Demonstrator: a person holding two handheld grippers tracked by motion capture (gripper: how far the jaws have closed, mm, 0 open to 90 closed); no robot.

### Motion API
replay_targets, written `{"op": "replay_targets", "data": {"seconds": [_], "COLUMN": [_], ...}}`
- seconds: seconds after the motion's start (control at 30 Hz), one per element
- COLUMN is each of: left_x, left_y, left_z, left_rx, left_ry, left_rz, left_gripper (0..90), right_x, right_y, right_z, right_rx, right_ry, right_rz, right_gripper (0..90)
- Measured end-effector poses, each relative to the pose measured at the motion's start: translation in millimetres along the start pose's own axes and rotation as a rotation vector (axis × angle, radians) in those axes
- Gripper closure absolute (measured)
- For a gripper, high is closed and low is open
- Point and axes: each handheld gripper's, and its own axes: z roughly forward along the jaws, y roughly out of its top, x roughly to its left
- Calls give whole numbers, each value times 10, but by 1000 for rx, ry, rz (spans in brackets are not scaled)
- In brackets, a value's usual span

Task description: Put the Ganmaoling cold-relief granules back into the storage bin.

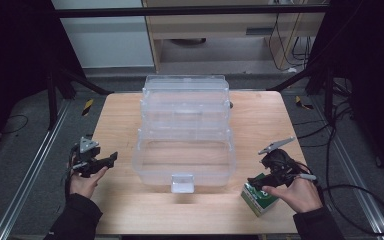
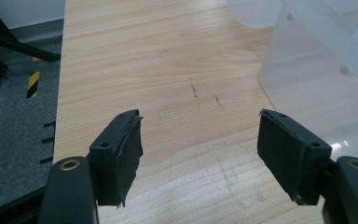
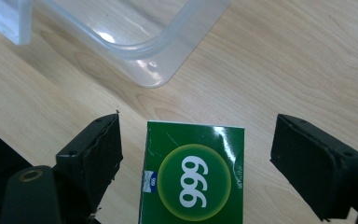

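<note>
A lab recording station. Beyond the left hand-held gripper (image 1: 111,159), the wooden desk (image 1: 260,115) stands inside a black metal frame (image 1: 190,10). Aluminium floor rails (image 1: 30,175) and loose cables (image 1: 340,165) run beside it.

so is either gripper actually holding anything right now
No. The green box sits between the right gripper's open jaws, untouched. The left gripper is open over bare table.

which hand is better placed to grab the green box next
Right. The right gripper already straddles the green box, jaws open on either side with gaps, not yet pressing. The left gripper is open over bare table on the far side of the clear bin.
</note>
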Motion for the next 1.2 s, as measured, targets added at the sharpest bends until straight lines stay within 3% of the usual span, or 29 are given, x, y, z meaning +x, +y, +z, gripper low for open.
{"op": "replay_targets", "data": {"seconds": [0.23, 0.57, 1.2], "left_x": [-5, -7, -21], "left_y": [-1, 0, 1], "left_z": [-1, 2, 16], "left_rx": [0, 4, 16], "left_ry": [-4, -5, -8], "left_rz": [4, 7, 13], "left_gripper": [297, 298, 298], "right_x": [57, 26, -7], "right_y": [-28, -61, -142], "right_z": [81, 194, 375], "right_rx": [73, 151, 245], "right_ry": [2, 8, 24], "right_rz": [-28, -26, -9], "right_gripper": [114, 79, 63]}}
